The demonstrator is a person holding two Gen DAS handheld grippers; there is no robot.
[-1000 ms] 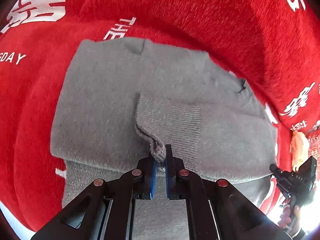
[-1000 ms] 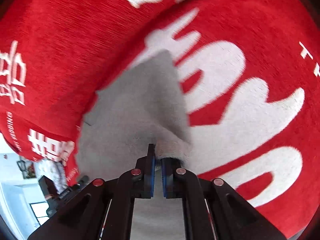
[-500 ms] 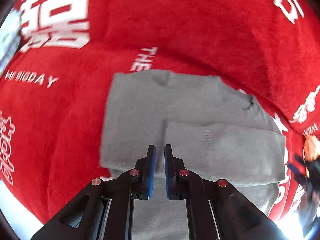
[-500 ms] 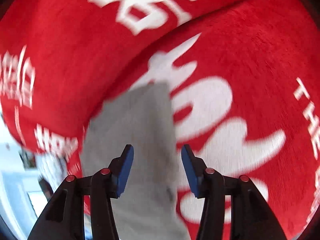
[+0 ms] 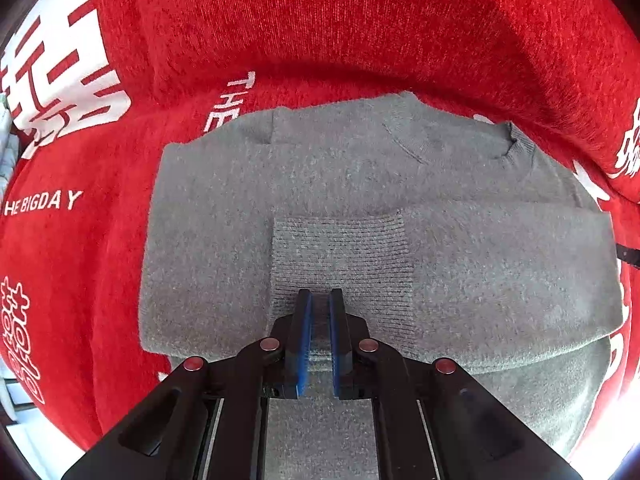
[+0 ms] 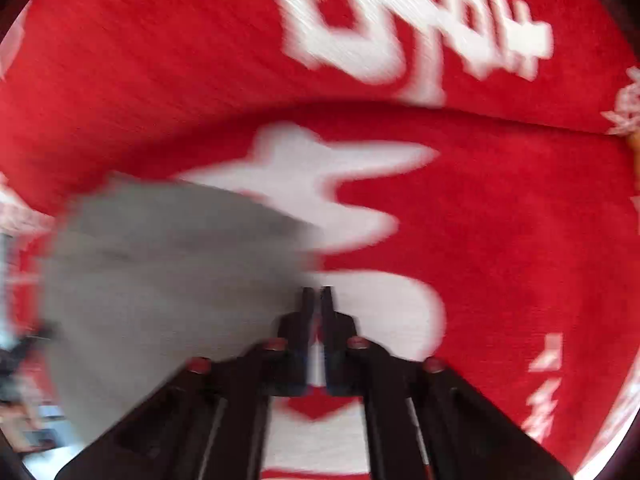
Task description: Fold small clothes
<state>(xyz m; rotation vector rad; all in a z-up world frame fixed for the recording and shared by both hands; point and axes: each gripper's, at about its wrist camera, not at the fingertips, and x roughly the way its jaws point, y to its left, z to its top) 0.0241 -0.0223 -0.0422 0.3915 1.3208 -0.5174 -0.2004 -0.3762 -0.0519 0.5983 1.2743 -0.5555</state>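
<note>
A grey knit sweater [image 5: 224,240] lies flat on a red blanket [image 5: 320,20] with white print. One sleeve is folded across its body, and the ribbed cuff [image 5: 340,256] rests at the middle. The collar [image 5: 460,140] is at the far side. My left gripper [image 5: 319,300] hangs just above the cuff, shut, with nothing between its blue pads. In the blurred right wrist view, my right gripper [image 6: 317,294] is shut and empty over a white printed patch. It is just right of the sweater's [image 6: 160,280] edge.
The red blanket [image 6: 520,220] rises in a fold behind the sweater in both views. Its edge and a bright floor show at the lower left [image 5: 36,440]. A small dark object [image 5: 626,254] pokes in at the right edge of the left wrist view.
My left gripper let go of the cuff, which now lies flat, and drew back from it. My right gripper opened, released the sweater's edge, shut again and swung right off the garment.
</note>
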